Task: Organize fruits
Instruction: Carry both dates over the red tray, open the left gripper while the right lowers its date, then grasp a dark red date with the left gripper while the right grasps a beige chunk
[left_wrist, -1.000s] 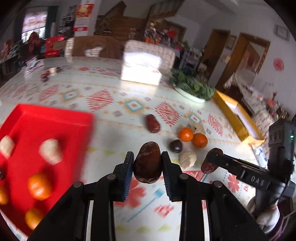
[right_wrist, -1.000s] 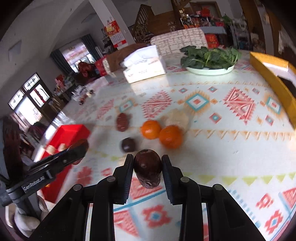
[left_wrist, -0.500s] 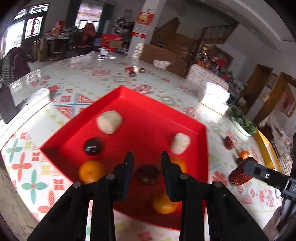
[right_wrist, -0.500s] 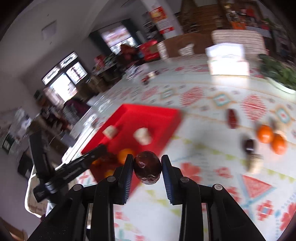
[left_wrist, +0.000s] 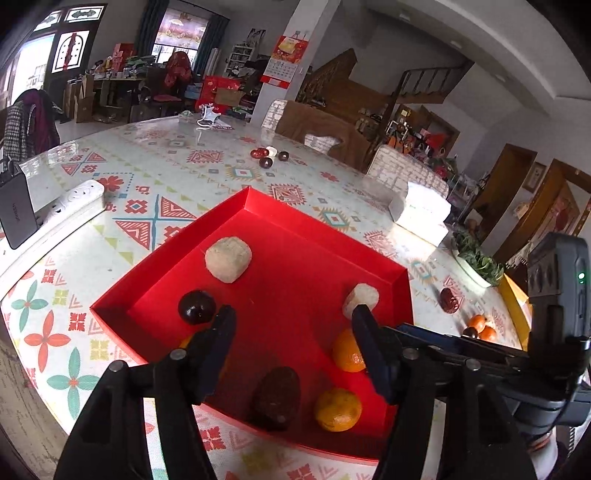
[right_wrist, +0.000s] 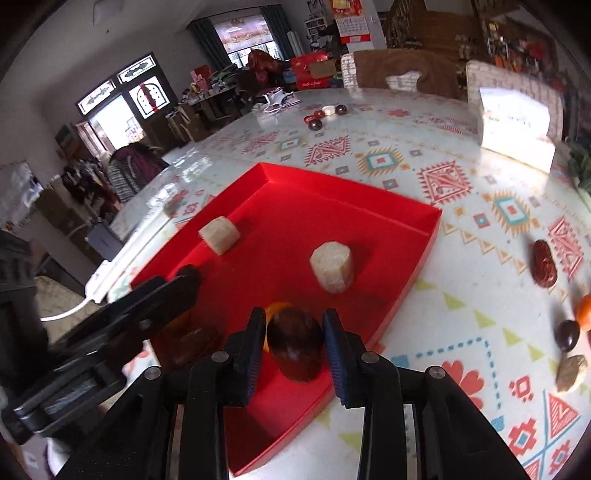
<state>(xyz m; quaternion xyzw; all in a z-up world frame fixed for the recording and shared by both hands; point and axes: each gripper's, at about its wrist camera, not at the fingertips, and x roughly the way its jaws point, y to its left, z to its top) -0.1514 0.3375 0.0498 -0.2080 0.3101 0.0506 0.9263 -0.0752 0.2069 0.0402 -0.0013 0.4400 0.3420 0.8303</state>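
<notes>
A red tray (left_wrist: 258, 206) (right_wrist: 369, 192) lies on the patterned table. My left gripper (left_wrist: 295, 325) is open above it; a brown date (left_wrist: 276, 393) lies in the tray below the jaws. The tray also holds two oranges (left_wrist: 338, 409), a dark round fruit (left_wrist: 197, 307) and two pale lumps (left_wrist: 228, 259). My right gripper (right_wrist: 294, 345) is shut on a brown date (right_wrist: 294, 343) over the tray's near corner. Outside the tray lie a red date (right_wrist: 543, 263), an orange (right_wrist: 584, 312), a dark fruit (right_wrist: 567, 335) and a pale lump (right_wrist: 571, 372).
A white tissue box (right_wrist: 517, 133) and a plate of greens (left_wrist: 478, 258) stand on the far right. A white power strip (left_wrist: 70, 203) and a dark device (left_wrist: 13, 206) lie left of the tray. Small fruits (left_wrist: 267, 156) sit far back.
My left gripper swung from the loose fruits to the tray, opened and let its date drop into the tray. My right gripper carried its date over to the tray's corner.
</notes>
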